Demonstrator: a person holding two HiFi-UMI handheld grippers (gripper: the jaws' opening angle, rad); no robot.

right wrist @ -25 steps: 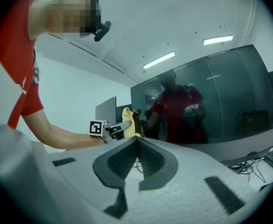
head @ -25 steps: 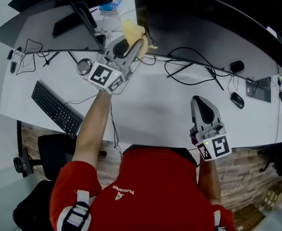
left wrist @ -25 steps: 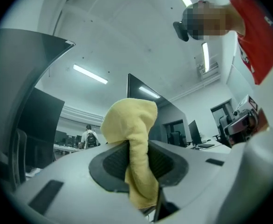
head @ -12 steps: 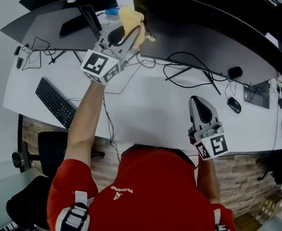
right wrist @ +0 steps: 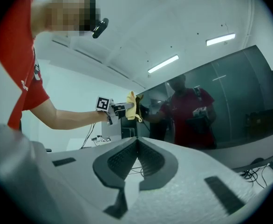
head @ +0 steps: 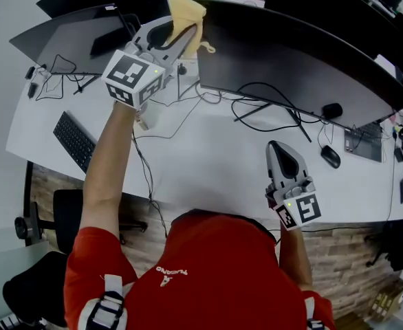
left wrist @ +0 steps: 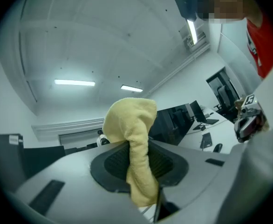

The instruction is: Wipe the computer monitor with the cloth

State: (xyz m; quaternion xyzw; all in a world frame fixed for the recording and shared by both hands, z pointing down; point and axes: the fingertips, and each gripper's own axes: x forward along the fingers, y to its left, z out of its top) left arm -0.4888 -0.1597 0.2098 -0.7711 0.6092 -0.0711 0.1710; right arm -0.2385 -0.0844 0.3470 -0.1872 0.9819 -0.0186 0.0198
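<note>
Yellow cloth [left wrist: 133,141] is pinched tight in the left claw [head: 186,31], and a soft lump of it sticks up past the tips. The left arm [head: 109,174] reaches far out, and the cloth is right at the top left corner of the big dark monitor [head: 291,53]. I cannot tell if it touches the screen. The right claw [right wrist: 136,146] is squeezed closed with nothing in it. It hangs over the white surface [head: 208,160], close to the red shirt [head: 208,273] and well away from the monitor. Black wires [head: 270,102] lie under the monitor. A keyboard [head: 73,141] sits on the left and a mouse [head: 330,156] on the right.
</note>
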